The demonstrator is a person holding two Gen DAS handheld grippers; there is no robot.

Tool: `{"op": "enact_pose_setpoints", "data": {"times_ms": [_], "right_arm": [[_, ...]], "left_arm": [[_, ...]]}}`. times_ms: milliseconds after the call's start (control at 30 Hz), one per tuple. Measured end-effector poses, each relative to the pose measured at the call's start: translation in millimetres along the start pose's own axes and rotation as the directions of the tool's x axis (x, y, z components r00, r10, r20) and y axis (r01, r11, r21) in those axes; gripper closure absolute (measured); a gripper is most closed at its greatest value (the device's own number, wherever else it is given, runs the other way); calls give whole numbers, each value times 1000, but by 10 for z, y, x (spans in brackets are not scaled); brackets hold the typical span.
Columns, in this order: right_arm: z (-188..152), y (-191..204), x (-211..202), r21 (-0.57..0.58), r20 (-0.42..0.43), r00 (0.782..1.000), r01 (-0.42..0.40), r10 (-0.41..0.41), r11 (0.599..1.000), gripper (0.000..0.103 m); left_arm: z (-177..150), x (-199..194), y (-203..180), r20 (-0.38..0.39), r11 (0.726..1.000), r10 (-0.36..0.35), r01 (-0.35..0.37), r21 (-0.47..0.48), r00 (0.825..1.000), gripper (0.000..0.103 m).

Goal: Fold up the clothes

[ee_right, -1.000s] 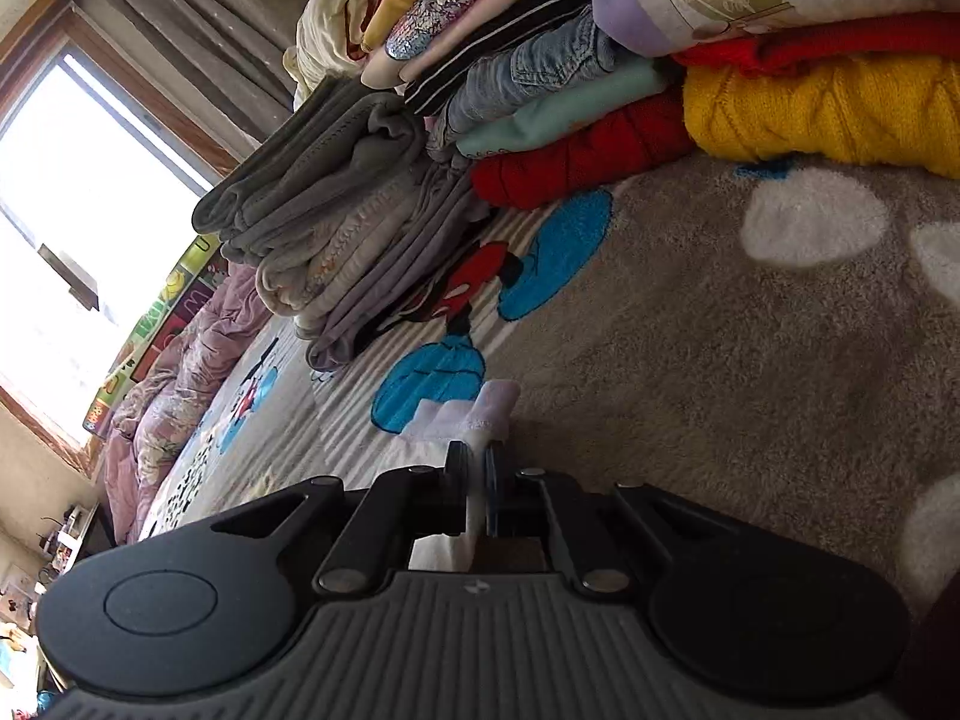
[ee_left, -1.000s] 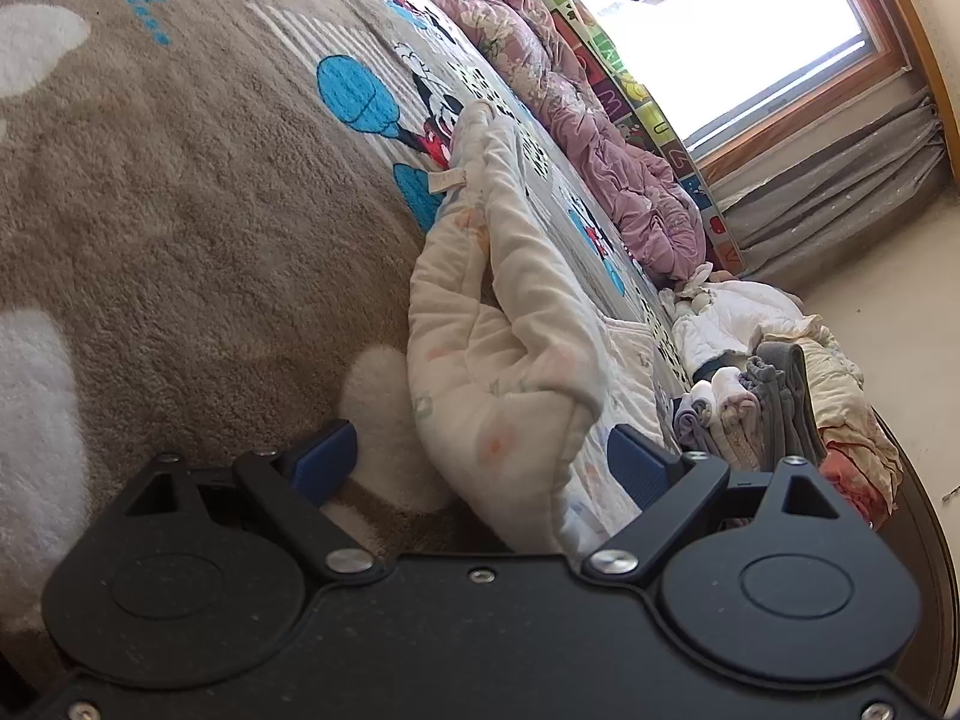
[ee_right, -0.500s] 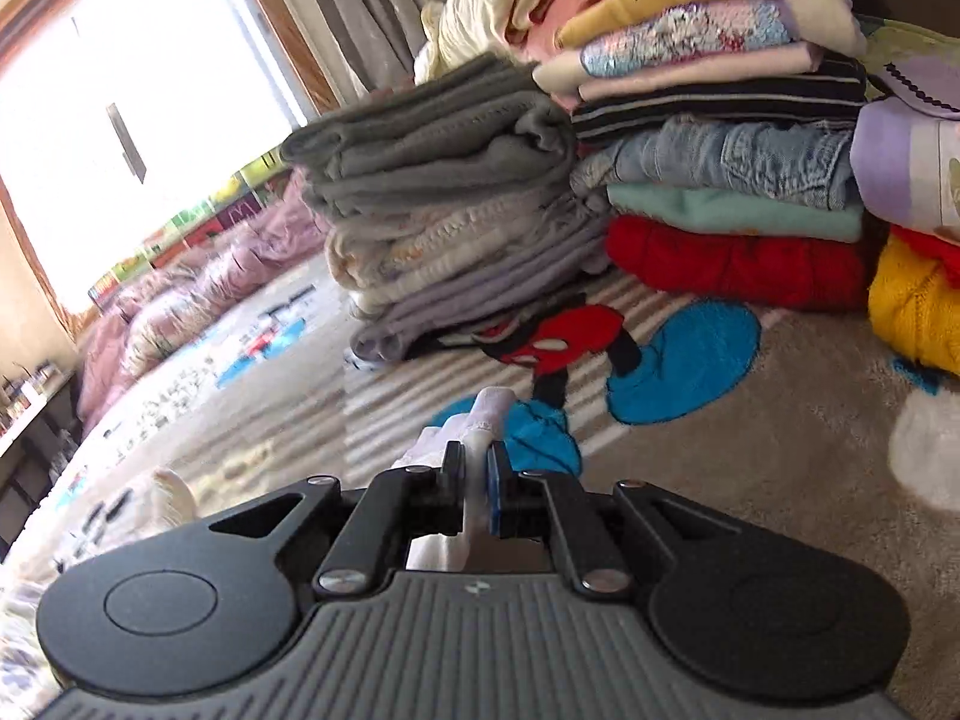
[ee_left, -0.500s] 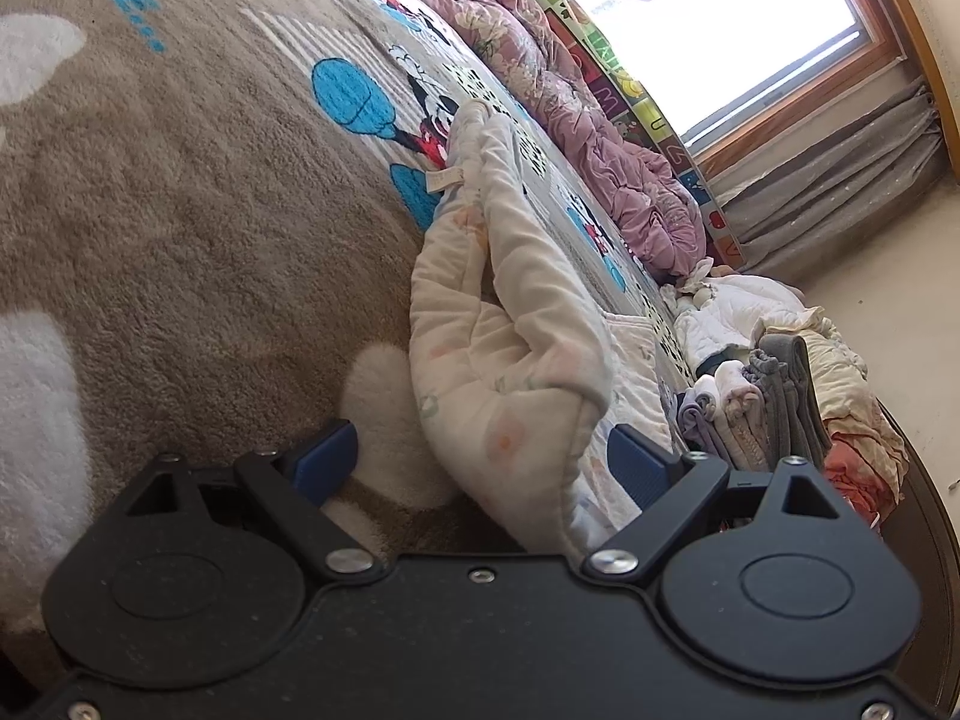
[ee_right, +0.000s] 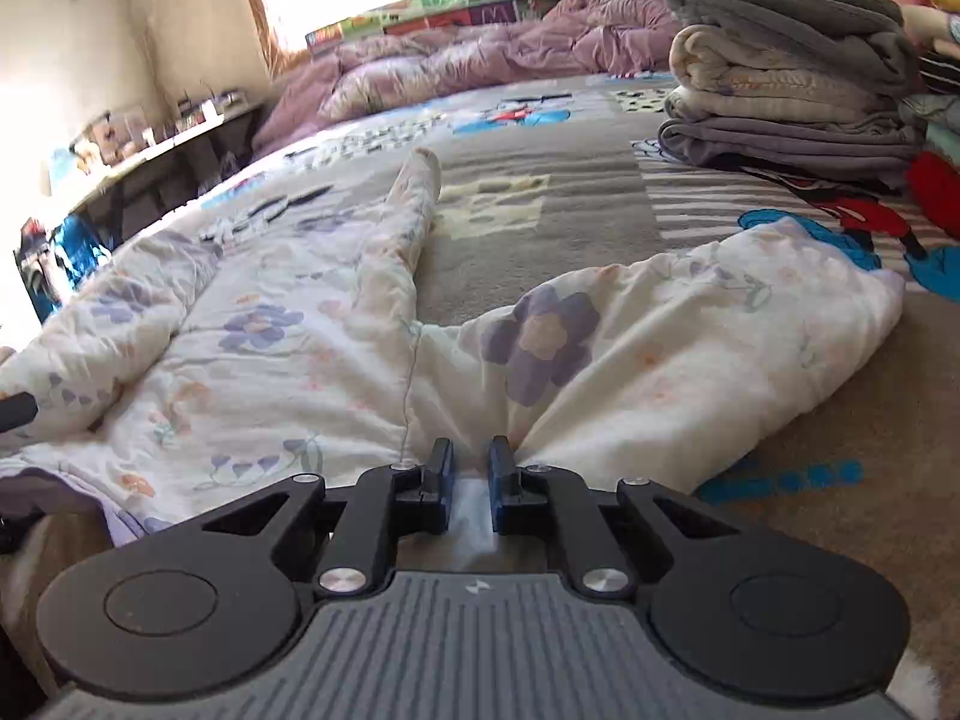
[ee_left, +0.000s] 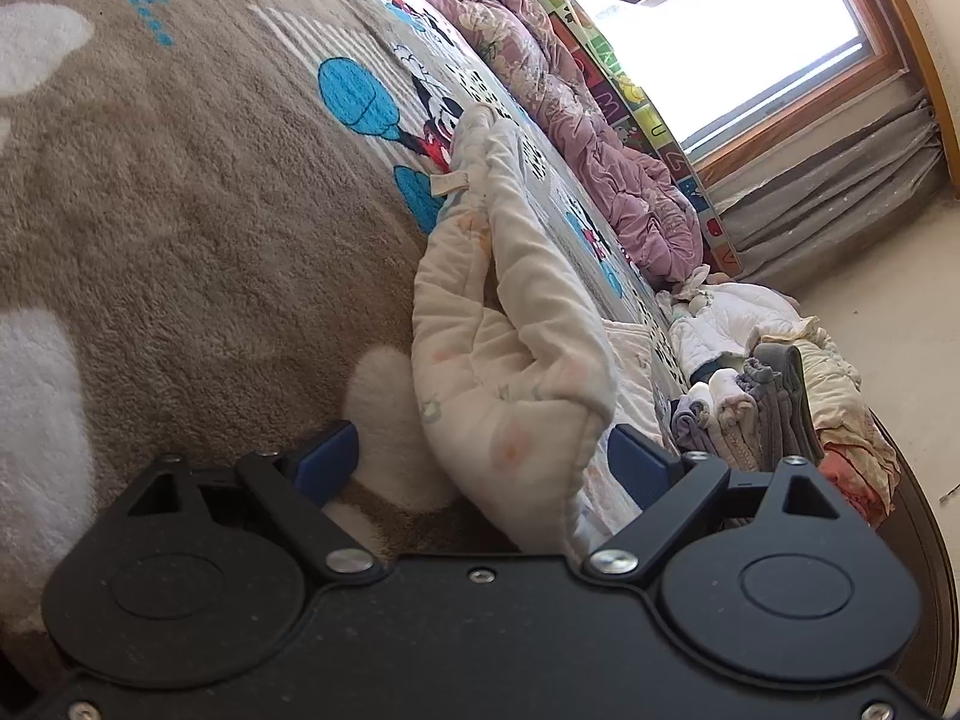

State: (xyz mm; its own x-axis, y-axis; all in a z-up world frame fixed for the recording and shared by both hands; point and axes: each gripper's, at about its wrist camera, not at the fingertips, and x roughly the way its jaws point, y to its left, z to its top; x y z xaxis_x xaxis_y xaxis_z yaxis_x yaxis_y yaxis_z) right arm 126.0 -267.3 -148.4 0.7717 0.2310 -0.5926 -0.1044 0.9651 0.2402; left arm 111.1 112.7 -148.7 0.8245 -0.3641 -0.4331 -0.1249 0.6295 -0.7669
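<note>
Sunlit bedroom: a bed carries a plush brown blanket (ee_left: 198, 228) printed with cartoon mice and blue balloons, and a window (ee_left: 738, 30) stands far ahead of the left tool. Left tool (ee_left: 489, 456): released, its 2 blue pads spread wide, hovering low over the blanket. Between those pads, not pressed by either, rises a bunched fold of the cream floral garment (ee_left: 510, 360), which runs forward from the tool toward the mouse print. Ahead and to the right of that tool, at the bed's edge, sit small folded clothes (ee_left: 762, 414); a rumpled pink quilt (ee_left: 606, 138) lies farther ahead below the window. Right tool (ee_right: 470, 483): clenched on the cream floral garment (ee_right: 336, 348), with a pinch of pale cloth visible between the 2 nearly closed pads. From that tool the garment spreads ahead and to both sides across the blanket (ee_right: 540, 204), 1 narrow part (ee_right: 408, 216) reaching forward and 1 broader part (ee_right: 750, 324) lying ahead to the right. Far ahead right of the tool stands a stack of folded grey and cream clothes (ee_right: 786, 72). The same pink quilt (ee_right: 480, 60) lies far ahead.
</note>
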Motion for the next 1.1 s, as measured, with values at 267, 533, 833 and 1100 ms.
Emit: {"op": "enact_pose_setpoints", "data": {"times_ms": [267,533,833,1100], "right_arm": [[-19,201,-262,-46,60,998,-18,20,999,84],[-130,915,-283,-264,85,968,-207,237,942,71],[-351,832,-149,-194,-23,934,-355,357,915,67],[-252,739,-80,-133,-67,901,-433,428,892,63]], "left_arm": [[42,-96,11,21,999,-5,6,-39,1000,11],[127,-375,152,117,996,28,-17,-86,993,11],[733,64,-199,76,986,117,-125,109,990,12],[1306,971,-651,-23,877,300,-267,399,954,31]]}}
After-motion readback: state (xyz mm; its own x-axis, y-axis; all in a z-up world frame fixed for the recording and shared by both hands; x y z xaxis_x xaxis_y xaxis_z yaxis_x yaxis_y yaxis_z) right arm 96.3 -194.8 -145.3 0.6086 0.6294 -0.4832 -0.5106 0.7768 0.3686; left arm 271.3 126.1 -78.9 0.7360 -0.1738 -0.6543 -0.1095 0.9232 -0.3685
